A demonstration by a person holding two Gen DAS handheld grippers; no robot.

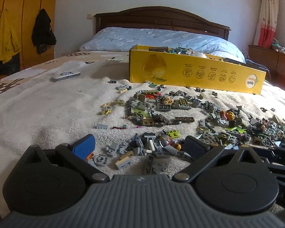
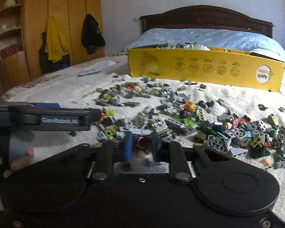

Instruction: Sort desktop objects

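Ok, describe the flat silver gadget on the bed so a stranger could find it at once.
Start at the long yellow box standing across the bed, with the scatter of small building bricks on the white towel in front of it. Look left, past the bricks, to the silver gadget. It lies alone, flat and pale with a dark ring on top, far bigger than any brick.

Left gripper point(image 1: 140, 148) jaws wide apart, low over white towel point(image 1: 47, 114). Loose toy bricks point(image 1: 161, 110) scattered from centre to 3 o'clock, some between the fingers. Yellow box point(image 1: 195, 72) at 1 o'clock, part filled. Small white device point(image 1: 66, 75) at 10 o'clock.
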